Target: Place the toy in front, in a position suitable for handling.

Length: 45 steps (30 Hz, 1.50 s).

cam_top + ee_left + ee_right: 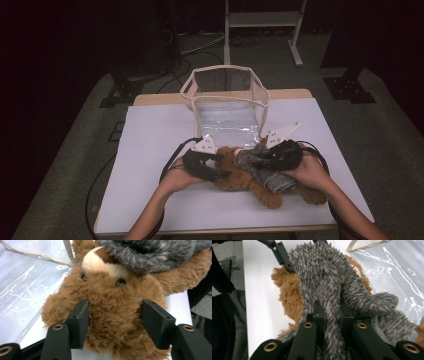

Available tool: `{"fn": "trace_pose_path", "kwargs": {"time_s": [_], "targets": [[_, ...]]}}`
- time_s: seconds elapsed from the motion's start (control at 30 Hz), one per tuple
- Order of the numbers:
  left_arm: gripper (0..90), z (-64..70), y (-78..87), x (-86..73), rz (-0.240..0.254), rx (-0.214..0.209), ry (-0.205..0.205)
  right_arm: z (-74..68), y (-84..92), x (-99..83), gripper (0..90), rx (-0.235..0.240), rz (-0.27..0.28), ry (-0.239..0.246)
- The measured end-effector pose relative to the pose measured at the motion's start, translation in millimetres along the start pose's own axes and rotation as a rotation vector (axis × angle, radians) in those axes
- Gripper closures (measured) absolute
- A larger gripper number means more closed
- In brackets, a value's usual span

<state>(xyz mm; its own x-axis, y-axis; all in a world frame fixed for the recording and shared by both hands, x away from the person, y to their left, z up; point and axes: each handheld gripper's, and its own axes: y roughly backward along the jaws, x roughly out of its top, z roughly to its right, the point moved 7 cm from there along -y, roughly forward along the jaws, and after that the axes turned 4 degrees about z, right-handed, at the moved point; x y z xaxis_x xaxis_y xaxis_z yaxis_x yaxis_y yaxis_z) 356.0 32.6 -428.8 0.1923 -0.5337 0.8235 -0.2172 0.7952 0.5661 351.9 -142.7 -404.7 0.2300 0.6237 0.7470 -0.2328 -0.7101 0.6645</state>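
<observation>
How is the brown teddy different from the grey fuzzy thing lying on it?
The brown teddy has soft curly brown fur and a face with dark eyes; the grey fuzzy thing has spiky grey-and-white fur and no face that I can see. The brown teddy lies underneath on the table; the grey fuzzy thing is draped on top. The left gripper straddles the teddy's body; the right gripper pinches the grey thing. Both are plush.

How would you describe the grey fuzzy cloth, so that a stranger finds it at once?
On the white table, before the clear bag, lies a brown plush toy. The grey cloth is draped over it, pinched by the right gripper; only it is grey.
</observation>
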Motion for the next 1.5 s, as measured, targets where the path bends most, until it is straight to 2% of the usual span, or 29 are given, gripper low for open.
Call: {"fn": "trace_pose_path", "kwargs": {"time_s": [0.07,0.17,0.23,0.37,0.5,0.7,0.8,0.9,1.03,1.1,1.17,1.23,1.3,1.4,1.47,1.5], "targets": [[43.2,-1.9,-2.5,0.2,0.002,0.020,-0.002,-5.0,-0.1,1.8,79.6,0.008,0.000,0.010],[43.3,-5.0,-5.2,2.1,0.013,0.036,0.007,-17.8,-2.1,10.2,79.5,0.047,0.022,0.040],[43.1,-5.5,-5.2,3.0,0.005,0.033,0.008,-23.6,-6.8,12.1,79.5,0.054,0.006,0.071],[42.8,-3.3,-5.5,1.8,-0.001,0.015,0.009,-24.9,-11.7,5.1,79.5,0.065,-0.018,0.078],[42.7,-0.4,-7.0,0.1,0.005,0.002,0.008,-14.6,0.7,-4.5,79.5,0.032,-0.026,0.052],[41.9,3.9,-5.4,-3.2,-0.008,-0.016,-0.002,7.9,24.1,3.6,79.5,-0.072,0.010,0.024],[40.9,6.1,-4.1,-5.1,-0.015,-0.019,-0.001,17.4,24.2,0.6,79.5,-0.078,-0.003,-0.008],[40.4,8.2,2.6,0.9,0.012,-0.026,-0.008,12.7,15.9,-7.0,79.5,-0.039,-0.026,-0.021],[40.6,12.1,9.0,16.8,0.058,-0.046,-0.027,-6.4,8.6,-12.0,79.5,0.018,-0.047,0.012],[40.6,16.6,5.6,19.8,0.045,-0.069,-0.037,-14.3,9.9,-12.6,79.4,0.041,-0.058,0.031],[40.6,21.0,-0.9,16.5,0.017,-0.085,-0.039,-17.1,14.5,-11.1,79.4,0.035,-0.058,0.051],[39.4,22.7,-5.2,11.9,0.000,-0.077,-0.052,-11.3,21.4,-7.9,79.4,0.013,-0.033,0.042],[39.7,23.9,-4.8,10.7,0.008,-0.083,-0.046,-0.7,28.5,-6.4,79.4,-0.017,-0.016,0.012],[40.5,27.5,-3.6,9.1,-0.010,-0.091,-0.062,18.4,38.6,-8.2,79.4,-0.053,0.004,-0.040],[40.1,29.3,-2.8,9.8,-0.019,-0.094,-0.077,27.3,42.3,-11.2,79.4,-0.070,0.006,-0.070],[39.6,29.9,-1.6,11.1,-0.020,-0.096,-0.078,29.3,42.0,-13.1,79.4,-0.063,0.005,-0.079]]}}
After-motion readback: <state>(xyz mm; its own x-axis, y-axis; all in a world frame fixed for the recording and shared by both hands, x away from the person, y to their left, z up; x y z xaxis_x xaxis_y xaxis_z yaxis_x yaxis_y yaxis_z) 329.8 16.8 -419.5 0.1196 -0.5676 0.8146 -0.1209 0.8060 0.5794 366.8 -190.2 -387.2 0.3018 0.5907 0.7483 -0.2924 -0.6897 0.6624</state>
